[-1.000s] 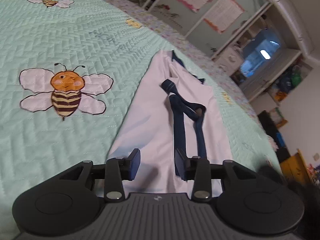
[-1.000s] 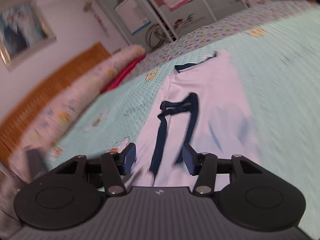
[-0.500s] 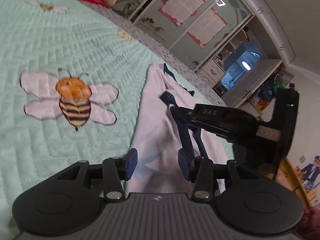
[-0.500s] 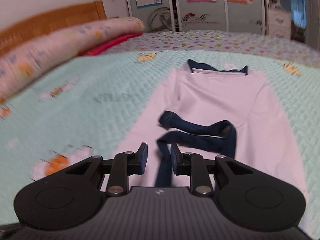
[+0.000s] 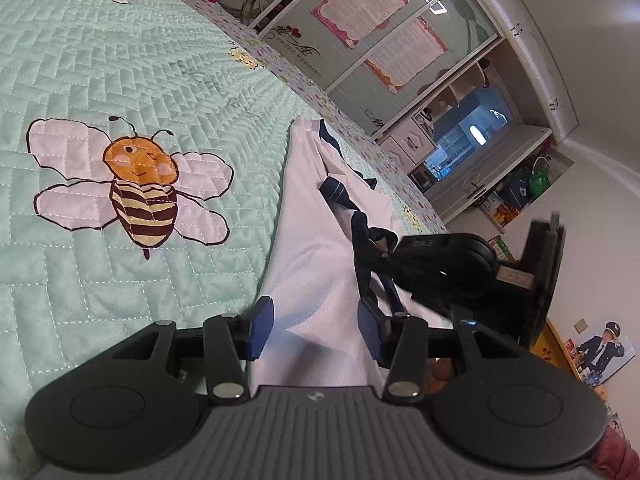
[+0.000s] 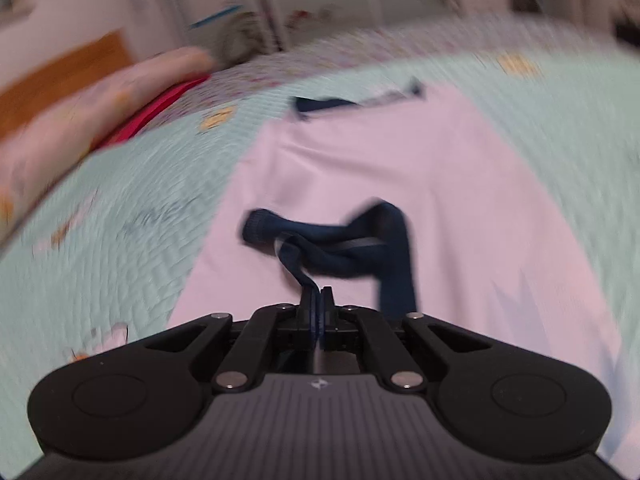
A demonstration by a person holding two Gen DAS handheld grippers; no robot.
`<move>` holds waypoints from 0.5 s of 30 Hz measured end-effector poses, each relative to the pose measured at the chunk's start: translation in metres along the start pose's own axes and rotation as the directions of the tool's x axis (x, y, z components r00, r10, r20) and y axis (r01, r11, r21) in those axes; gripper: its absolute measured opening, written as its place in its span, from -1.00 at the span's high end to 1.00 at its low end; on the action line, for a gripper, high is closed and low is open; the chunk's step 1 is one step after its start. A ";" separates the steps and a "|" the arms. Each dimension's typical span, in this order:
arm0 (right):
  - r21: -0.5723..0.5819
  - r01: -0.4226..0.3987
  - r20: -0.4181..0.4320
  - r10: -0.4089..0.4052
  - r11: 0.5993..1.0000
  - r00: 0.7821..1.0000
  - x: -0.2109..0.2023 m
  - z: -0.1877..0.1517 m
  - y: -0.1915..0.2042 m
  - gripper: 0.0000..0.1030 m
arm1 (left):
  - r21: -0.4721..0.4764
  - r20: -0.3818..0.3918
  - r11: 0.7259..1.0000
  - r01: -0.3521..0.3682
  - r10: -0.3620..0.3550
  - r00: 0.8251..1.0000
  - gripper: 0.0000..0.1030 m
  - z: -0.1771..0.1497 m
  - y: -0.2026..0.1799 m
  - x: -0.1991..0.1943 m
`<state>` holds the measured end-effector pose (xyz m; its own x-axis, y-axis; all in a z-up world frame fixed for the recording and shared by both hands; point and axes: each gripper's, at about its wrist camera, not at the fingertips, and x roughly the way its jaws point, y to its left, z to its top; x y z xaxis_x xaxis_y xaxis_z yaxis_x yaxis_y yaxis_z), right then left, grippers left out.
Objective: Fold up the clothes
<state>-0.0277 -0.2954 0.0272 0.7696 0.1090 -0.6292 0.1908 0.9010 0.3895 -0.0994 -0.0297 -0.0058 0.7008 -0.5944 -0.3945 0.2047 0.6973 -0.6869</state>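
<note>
White smooth-knit garment (image 5: 320,240) with navy ribbed trim strips (image 6: 340,244) lies flat on a mint quilted bedspread (image 5: 120,60), herringbone stitch, appliqué bee (image 5: 136,184) to its left. Right gripper (image 6: 319,312) jaws have just closed and are clamped on the end of a navy strip; left gripper (image 5: 316,320) jaws are apart over the white hem, nothing pinched. Wardrobe door (image 5: 304,52) decal reads "SWEET WEDDING"; the right gripper's black body crosses the left view, hiding part of the garment.

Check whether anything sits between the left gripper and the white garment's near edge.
Nothing visible does. The left gripper hangs open over the white garment; the right gripper, shut on the navy strap, works off to its right.
</note>
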 end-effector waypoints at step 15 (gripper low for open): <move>0.308 -0.115 0.011 0.118 0.945 0.993 0.000 0.011 -0.025 0.59 | 0.011 -0.005 1.000 0.005 -0.005 1.000 0.04 0.000 0.004 0.003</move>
<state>-0.0256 -0.3227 0.0246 0.7932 0.2097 -0.5717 0.2789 0.7094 0.6473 -0.0965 -0.0293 -0.0097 0.6962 -0.6001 -0.3939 0.2162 0.6985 -0.6822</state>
